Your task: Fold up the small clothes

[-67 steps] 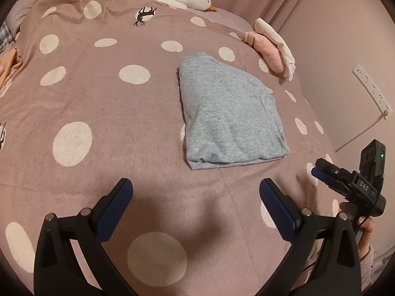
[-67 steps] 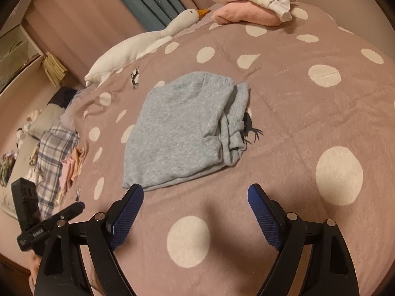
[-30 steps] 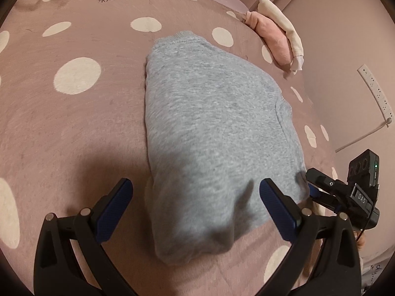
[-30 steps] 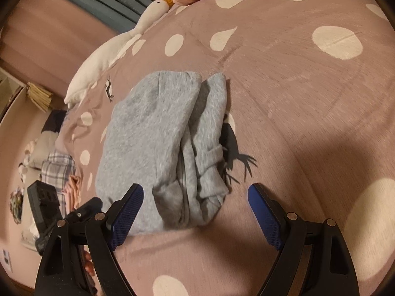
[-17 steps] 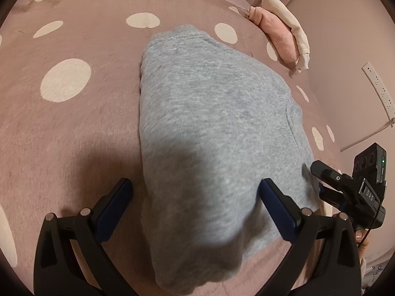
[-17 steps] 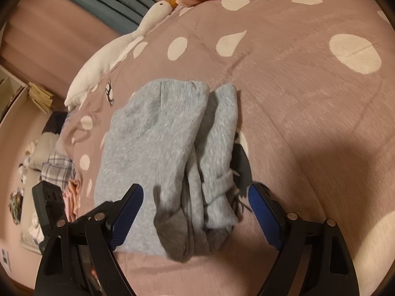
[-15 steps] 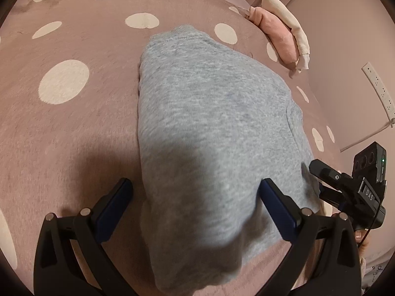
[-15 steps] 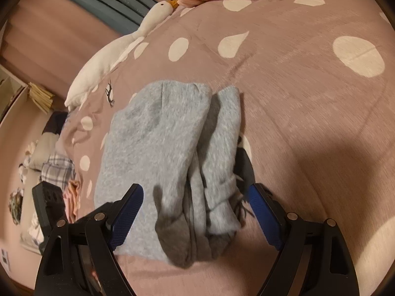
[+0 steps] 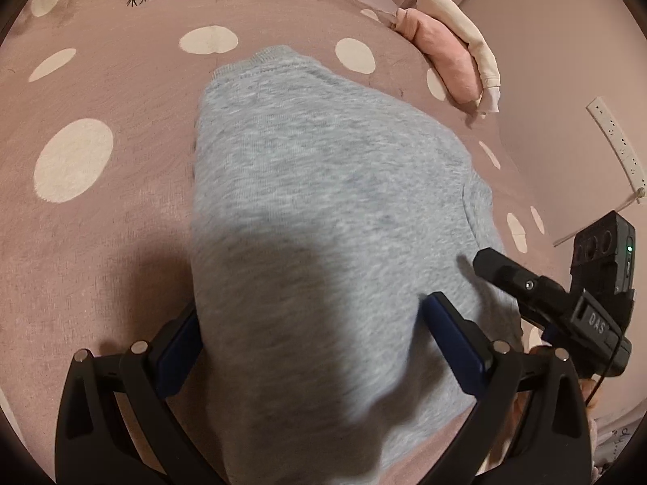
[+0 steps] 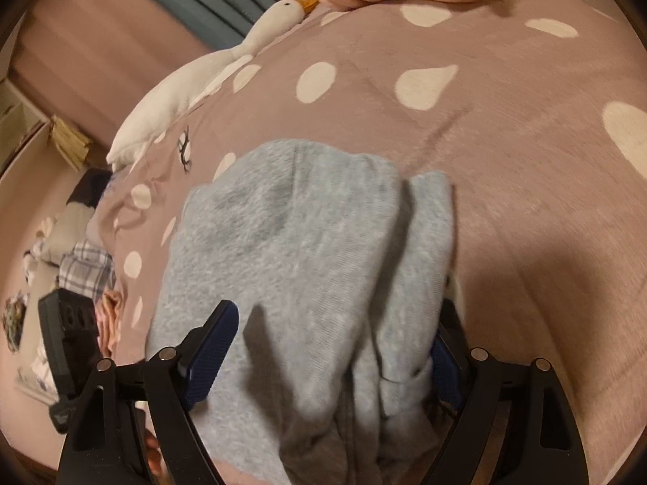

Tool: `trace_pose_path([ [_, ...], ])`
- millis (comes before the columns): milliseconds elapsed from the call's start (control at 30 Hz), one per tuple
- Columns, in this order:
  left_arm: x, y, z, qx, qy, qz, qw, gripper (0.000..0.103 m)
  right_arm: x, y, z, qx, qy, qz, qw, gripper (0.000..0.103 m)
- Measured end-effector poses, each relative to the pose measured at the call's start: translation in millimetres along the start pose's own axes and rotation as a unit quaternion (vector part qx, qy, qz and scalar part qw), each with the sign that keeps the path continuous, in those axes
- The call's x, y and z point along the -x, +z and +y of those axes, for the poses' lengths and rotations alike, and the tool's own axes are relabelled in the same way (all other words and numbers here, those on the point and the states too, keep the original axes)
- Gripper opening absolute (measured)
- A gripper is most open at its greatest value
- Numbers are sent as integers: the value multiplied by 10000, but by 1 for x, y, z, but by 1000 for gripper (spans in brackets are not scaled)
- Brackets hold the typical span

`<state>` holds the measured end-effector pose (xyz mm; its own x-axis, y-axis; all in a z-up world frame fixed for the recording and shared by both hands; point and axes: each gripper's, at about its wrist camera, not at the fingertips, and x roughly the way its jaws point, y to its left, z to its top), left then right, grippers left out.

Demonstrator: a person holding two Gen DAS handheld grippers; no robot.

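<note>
**Straddling the folded grey garment with both grippers spread**

Lying flat on the mauve polka-dot bedspread [image 9: 101, 81], the folded grey garment [image 9: 323, 202] fills the middle of both wrist views. The left gripper [image 9: 315, 331] has its jaws wide apart, and the near end of the garment runs between them: the left blue pad [image 9: 178, 347] sits at the garment's left edge, partly hidden behind the cloth, while the right pad lies over the grey fabric, well inside its right edge. Whether either pad actually presses the cloth cannot be told; nothing is pinched.

The right gripper [image 10: 331, 347] is likewise spread wide. Its left blue pad [image 10: 210, 347] rests above the flat folded panel, and the other pad is mostly hidden behind the bunched, layered edge of the garment on that side. The garment's near end reaches down between the two fingers.

In the left wrist view the right gripper shows at the garment's right edge. A stack of pink and cream clothes [image 9: 453, 60] lies at the far corner of the bed, and a white plush goose [image 10: 210, 68] lies along the bed's edge.
</note>
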<state>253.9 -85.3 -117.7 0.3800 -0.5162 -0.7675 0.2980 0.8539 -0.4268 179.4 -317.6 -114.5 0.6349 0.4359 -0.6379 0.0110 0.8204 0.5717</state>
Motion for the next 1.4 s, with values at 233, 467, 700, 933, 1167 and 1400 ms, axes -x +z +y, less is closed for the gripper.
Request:
trace_pose_path([
  [233,2,0,3,83,2,-98,9999,94,-3,0,5,134,-263,-7,9996,60],
  [467,2,2,2,35,167,-135,9998,85,-5,5,23,501,-493,-16,9975,41],
  [700,16,2,6,125,77,-386,9991,65,8,3,43,805,-446,-455,9947,31],
  [933,34,5,-7,-72,57,-739,9972,55,23,3,72,1316,-277,-975,9861,29],
  [1167,56,7,-15,-264,122,-1080,9937,55,33,3,93,1788,-139,-1284,9754,29],
  [1400,81,10,-15,-344,172,-1346,9902,55,44,3,110,1980,18,-1503,9686,29],
])
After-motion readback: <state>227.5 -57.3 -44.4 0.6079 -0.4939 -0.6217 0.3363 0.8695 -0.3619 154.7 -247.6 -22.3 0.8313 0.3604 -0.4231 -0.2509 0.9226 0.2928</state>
